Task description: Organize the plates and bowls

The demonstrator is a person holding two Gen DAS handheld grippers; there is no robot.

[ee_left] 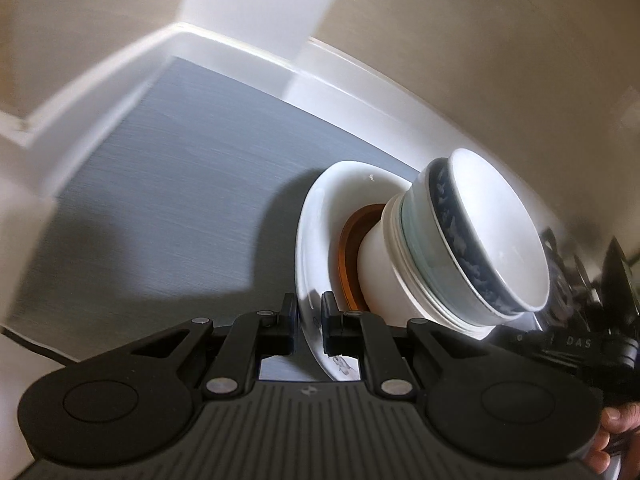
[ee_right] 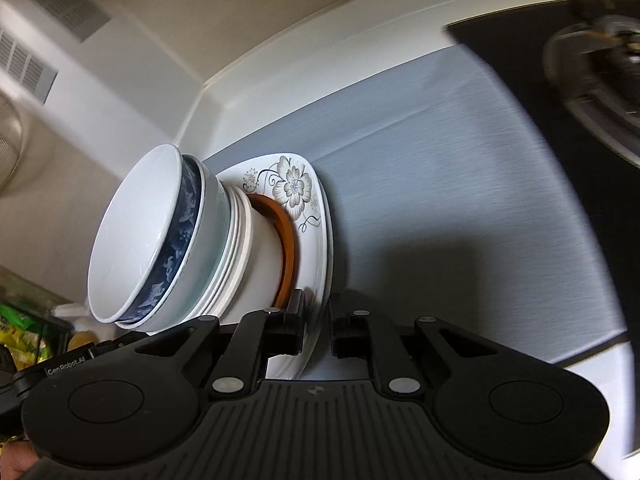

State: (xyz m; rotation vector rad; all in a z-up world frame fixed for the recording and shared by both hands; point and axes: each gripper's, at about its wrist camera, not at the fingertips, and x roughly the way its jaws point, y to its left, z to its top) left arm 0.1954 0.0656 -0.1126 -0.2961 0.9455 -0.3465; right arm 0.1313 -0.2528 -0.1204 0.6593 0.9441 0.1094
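Note:
A white square plate with a grey flower pattern [ee_right: 294, 186] carries a brown dish [ee_right: 289, 240] and a stack of nested bowls [ee_right: 188, 240], the top one white with a blue patterned band. The same plate [ee_left: 316, 216] and bowl stack [ee_left: 460, 240] show in the left wrist view. My left gripper [ee_left: 310, 314] is shut on the plate's near rim. My right gripper [ee_right: 318, 320] is shut on the plate's opposite rim. Both views are tilted, so the plate appears on edge over the grey counter [ee_left: 160, 200].
A white raised edge [ee_left: 240, 44] borders the grey counter [ee_right: 460, 180], with beige wall behind. A black stove with a burner [ee_right: 592, 60] lies at the right. Packaged goods [ee_right: 24, 328] sit at the left edge. A wall vent [ee_right: 28, 56] is at the upper left.

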